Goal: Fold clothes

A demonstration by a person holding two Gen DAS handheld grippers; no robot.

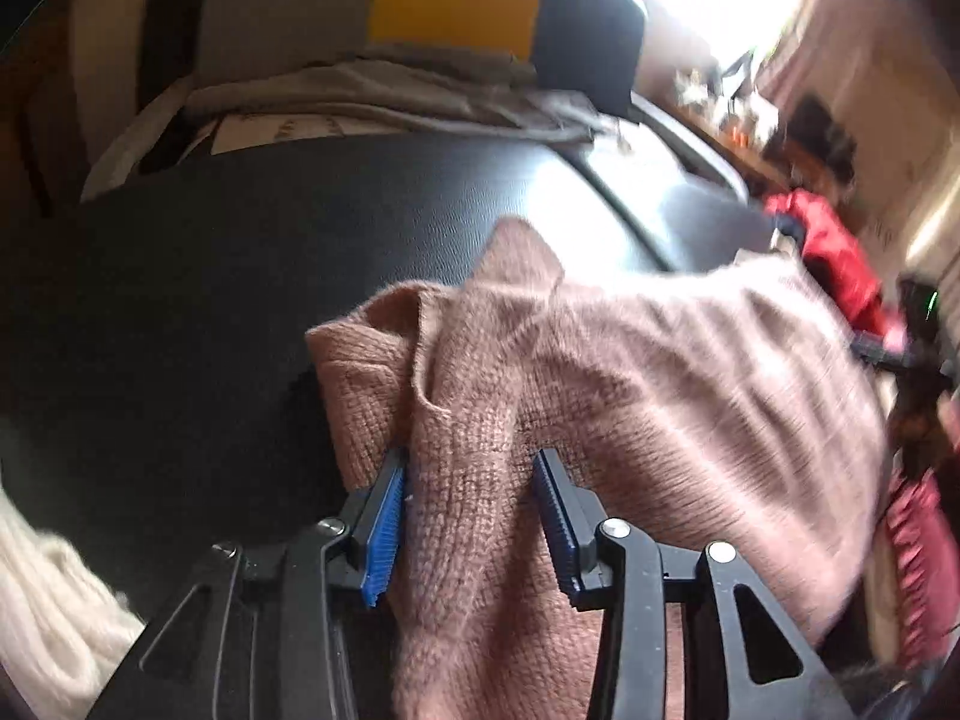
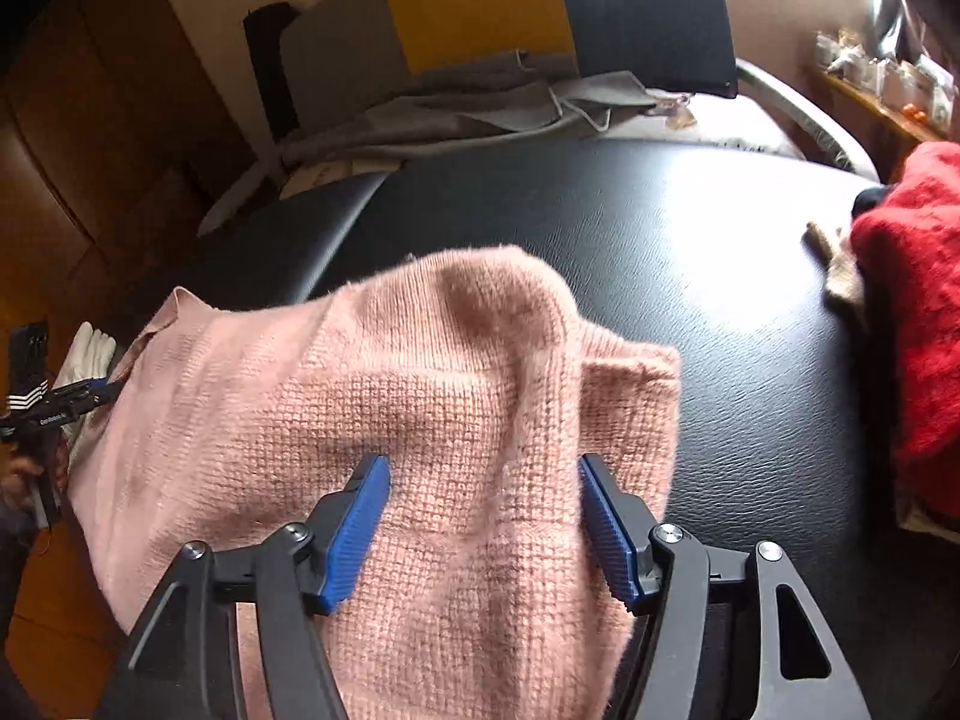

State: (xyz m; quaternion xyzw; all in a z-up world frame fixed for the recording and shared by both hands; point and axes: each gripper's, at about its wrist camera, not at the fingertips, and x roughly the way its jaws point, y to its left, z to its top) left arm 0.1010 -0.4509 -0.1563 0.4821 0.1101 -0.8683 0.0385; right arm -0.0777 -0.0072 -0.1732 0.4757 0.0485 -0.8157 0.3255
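Note:
A pink knitted sweater [image 1: 660, 372] lies bunched on a black leather seat [image 1: 240, 252]. My left gripper [image 1: 468, 459] holds a thick fold of it: the knit fills the gap between the blue pads [image 1: 384, 516]. In the right wrist view the same sweater [image 2: 420, 360] spreads across the seat [image 2: 660, 240]. There my right gripper [image 2: 483, 462] stands open over the fabric, its blue pads [image 2: 354, 534] apart with flat knit between them. The left gripper [image 2: 90, 393] shows small at the sweater's far left corner.
A red fuzzy garment [image 2: 912, 300] sits at the seat's right edge. Grey cloth [image 2: 450, 114] is heaped at the back below a yellow and grey cushion [image 2: 480, 6]. A white knit [image 1: 42, 588] lies at the lower left. Brown wooden floor [image 2: 90, 180] lies to the left.

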